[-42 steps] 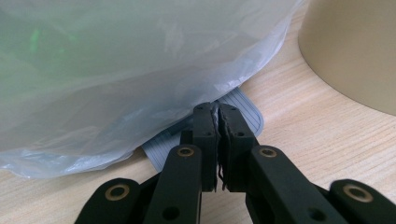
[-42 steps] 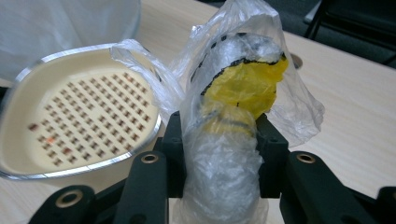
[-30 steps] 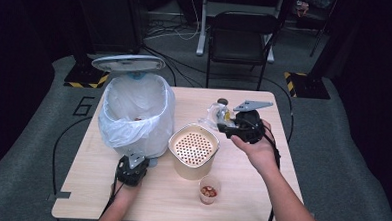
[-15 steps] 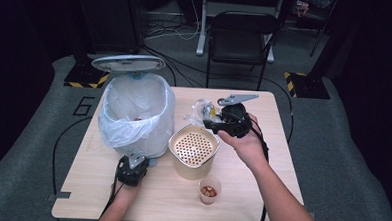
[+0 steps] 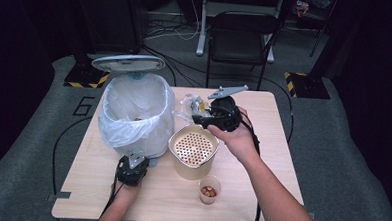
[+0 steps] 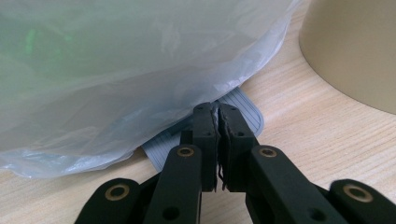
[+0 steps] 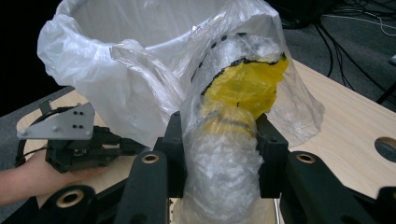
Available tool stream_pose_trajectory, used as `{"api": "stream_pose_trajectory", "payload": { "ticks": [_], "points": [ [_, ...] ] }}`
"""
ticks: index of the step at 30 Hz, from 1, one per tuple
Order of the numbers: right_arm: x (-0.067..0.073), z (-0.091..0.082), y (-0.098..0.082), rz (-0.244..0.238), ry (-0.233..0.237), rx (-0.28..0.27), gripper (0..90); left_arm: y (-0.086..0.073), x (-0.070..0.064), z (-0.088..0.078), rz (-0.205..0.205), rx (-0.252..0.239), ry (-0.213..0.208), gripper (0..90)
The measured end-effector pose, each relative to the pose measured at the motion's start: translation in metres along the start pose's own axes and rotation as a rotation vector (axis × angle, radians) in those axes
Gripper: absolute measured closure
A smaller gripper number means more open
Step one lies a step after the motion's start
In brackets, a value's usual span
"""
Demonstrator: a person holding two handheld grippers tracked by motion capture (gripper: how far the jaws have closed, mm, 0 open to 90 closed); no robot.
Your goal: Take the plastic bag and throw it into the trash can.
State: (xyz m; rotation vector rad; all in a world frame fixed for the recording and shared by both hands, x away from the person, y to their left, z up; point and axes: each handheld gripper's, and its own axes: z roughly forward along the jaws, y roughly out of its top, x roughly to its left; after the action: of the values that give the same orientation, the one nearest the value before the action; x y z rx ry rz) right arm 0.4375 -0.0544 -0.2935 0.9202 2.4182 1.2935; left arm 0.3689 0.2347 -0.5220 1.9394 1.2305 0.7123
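On the wooden table [image 5: 262, 158] stands a white bin [image 5: 136, 115] lined with a plastic bag, its lid [image 5: 128, 63] tipped up behind. The left gripper [image 5: 133, 164] sits low at the bin's foot. The right gripper [image 5: 203, 118] holds a crumpled clear bag [image 5: 193, 105] above a beige perforated pot [image 5: 193, 150]. A small cup [image 5: 209, 190] stands near the front edge.

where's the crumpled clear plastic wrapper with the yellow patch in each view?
High view: crumpled clear plastic wrapper with yellow patch, upper centre, at the right gripper.
Left gripper view: not in it.
Right gripper view: wrapper, centre, clamped between the jaws.
Shared landmark: white bag-lined bin.
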Motion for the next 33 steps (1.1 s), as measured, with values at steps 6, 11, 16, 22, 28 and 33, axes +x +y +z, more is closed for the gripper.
{"api": "stream_pose_trajectory", "payload": {
  "ticks": [6,11,16,22,28,33],
  "points": [
    [0.003,0.005,0.013,0.006,0.025,-0.010,64.0,0.000,0.001,0.000,0.002,0.002,-0.005,86.0],
    [0.009,0.007,0.028,-0.014,0.044,-0.016,64.0,0.000,0.000,0.000,-0.003,-0.009,0.000,86.0],
    [0.019,0.007,0.042,-0.018,0.058,-0.037,64.0,0.000,0.001,0.000,0.018,-0.006,0.012,86.0],
    [0.034,0.016,0.049,-0.037,0.084,-0.065,64.2,0.000,0.001,0.000,0.016,-0.006,0.011,86.0],
    [0.046,0.028,0.058,-0.030,0.118,-0.105,64.2,0.001,0.002,-0.001,0.020,0.010,0.004,86.0],
    [0.052,0.040,0.063,-0.023,0.121,-0.130,64.2,0.000,0.001,0.000,0.018,-0.004,0.015,86.0]
  ]
}}
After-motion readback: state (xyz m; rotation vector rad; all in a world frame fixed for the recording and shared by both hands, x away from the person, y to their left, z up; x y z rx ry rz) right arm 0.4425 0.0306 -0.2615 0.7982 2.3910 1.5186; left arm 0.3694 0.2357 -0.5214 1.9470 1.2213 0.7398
